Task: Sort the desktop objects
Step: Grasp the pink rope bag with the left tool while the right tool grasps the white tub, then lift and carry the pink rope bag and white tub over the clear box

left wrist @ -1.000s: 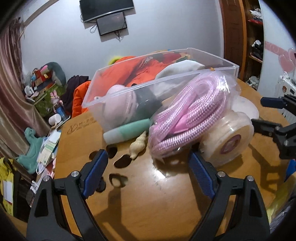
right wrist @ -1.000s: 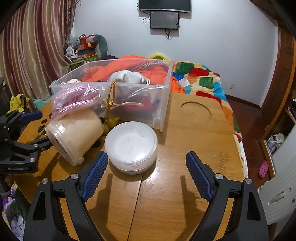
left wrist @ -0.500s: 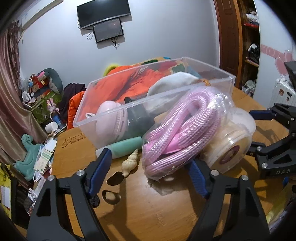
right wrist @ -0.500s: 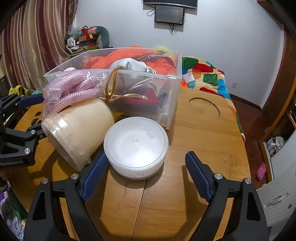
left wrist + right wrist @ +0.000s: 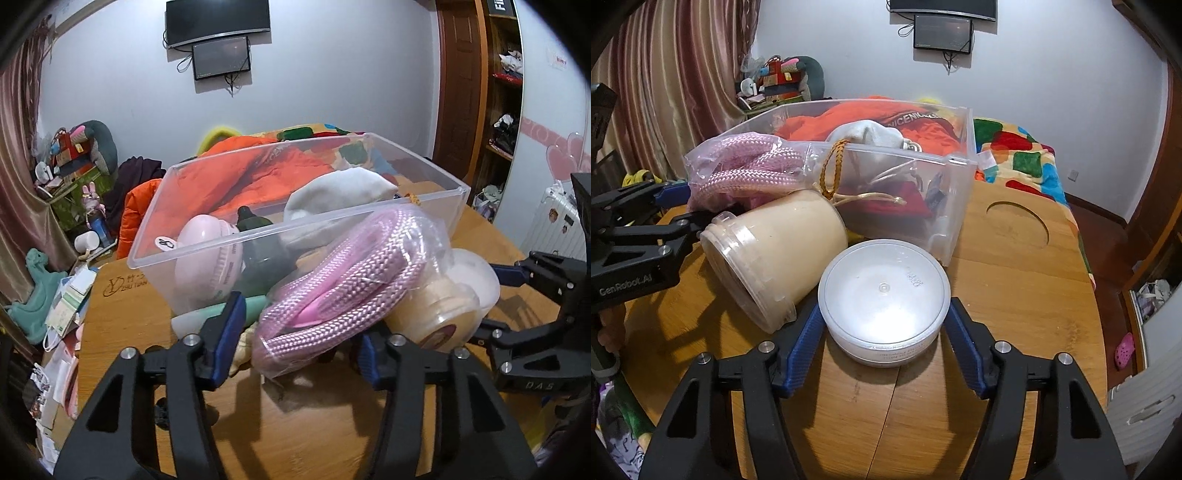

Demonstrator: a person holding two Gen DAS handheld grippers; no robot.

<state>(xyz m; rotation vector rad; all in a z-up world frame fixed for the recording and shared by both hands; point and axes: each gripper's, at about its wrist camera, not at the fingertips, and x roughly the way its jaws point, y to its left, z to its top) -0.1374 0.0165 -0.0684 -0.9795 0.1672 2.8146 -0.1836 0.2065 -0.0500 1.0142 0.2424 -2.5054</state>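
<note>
A bag of pink rope (image 5: 343, 284) lies on the wooden table (image 5: 325, 428) against a clear plastic bin (image 5: 258, 221). My left gripper (image 5: 299, 332) is open, its blue pads on either side of the bag; it also shows in the right wrist view (image 5: 676, 210). A beige tub (image 5: 775, 254) lies tipped on its side beside the bag. A round white lidded container (image 5: 884, 299) stands in front of the bin. My right gripper (image 5: 882, 343) is open, its pads close on both sides of the container; whether they touch it I cannot tell.
The bin holds a pink round item (image 5: 207, 254), a dark bottle (image 5: 258, 243), a white cloth (image 5: 332, 192) and a red pouch (image 5: 886, 210). A mint tube (image 5: 221, 314) and a shell (image 5: 242, 352) lie by the bin. A round cutout (image 5: 1019, 225) is in the tabletop at right.
Both grippers have moved forward. The left one now straddles the rope bag, and the right one now straddles the white container with its jaws narrower.
</note>
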